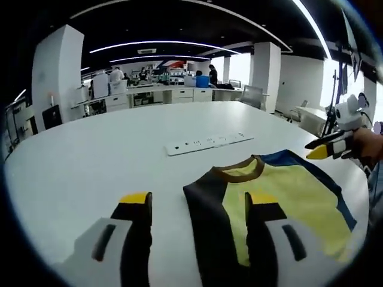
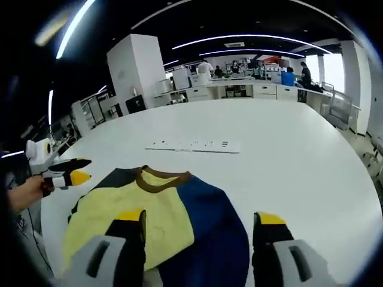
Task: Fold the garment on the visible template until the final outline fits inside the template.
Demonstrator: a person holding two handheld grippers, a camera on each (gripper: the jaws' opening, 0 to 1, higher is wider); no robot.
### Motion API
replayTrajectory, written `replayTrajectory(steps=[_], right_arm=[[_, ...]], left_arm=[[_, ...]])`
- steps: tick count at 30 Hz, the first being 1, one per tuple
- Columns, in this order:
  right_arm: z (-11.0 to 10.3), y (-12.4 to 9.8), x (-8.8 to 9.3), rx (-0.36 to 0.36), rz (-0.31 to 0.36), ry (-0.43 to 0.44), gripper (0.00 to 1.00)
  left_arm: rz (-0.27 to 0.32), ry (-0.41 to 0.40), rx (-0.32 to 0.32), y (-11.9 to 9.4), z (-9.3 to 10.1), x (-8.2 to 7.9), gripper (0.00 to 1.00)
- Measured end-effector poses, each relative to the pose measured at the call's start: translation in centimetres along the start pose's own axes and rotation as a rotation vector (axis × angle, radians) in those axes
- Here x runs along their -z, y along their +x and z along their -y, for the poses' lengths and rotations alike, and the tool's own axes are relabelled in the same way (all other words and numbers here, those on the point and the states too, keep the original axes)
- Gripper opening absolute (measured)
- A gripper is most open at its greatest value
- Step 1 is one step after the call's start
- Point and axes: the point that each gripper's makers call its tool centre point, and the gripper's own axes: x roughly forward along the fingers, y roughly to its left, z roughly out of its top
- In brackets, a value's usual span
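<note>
A short-sleeved shirt point(image 1: 299, 191) lies flat on the white table point(image 1: 108, 155), with a yellow front, a brown collar, one dark side and one blue side. My left gripper point(image 1: 199, 200) hovers open just above its near dark edge, the right jaw over the yellow panel. In the right gripper view the shirt point(image 2: 173, 209) lies under my right gripper point(image 2: 200, 218), which is open with nothing between its jaws. The right gripper point(image 1: 326, 149) also shows beside the blue sleeve, held by a hand point(image 1: 366, 146). The left gripper point(image 2: 72, 173) shows at the shirt's far left side.
A white power strip point(image 1: 209, 142) lies on the table beyond the collar, and appears again as the power strip point(image 2: 194, 145). The table's rounded edge point(image 1: 359, 197) runs close by the blue sleeve. Office desks, chairs and people stand far behind.
</note>
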Motion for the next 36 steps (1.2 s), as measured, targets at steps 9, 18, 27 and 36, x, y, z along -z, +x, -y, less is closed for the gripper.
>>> replayTrajectory(steps=[9, 18, 27, 36], right_arm=[[-1.3, -3.4, 2.0, -0.008, -0.008, -0.008, 0.71], [-3.1, -5.9, 4.5, -0.038, -0.018, 0.023, 0.69], [-4.4, -7.0, 7.9, -0.011, -0.026, 0.037, 0.61], [-5.3, -6.9, 10.3, 0.013, -0.038, 0.052, 0.54]], left_arm=[[0.033, -0.038, 0.026, -3.2, 0.7, 0.1, 0.66], [0.029, -0.053, 0.021, -5.5, 1.7, 1.6, 0.64], [-0.017, -0.083, -0.005, -7.3, 1.9, 5.0, 0.59], [-0.031, -0.139, -0.035, -8.4, 1.8, 7.0, 0.51]])
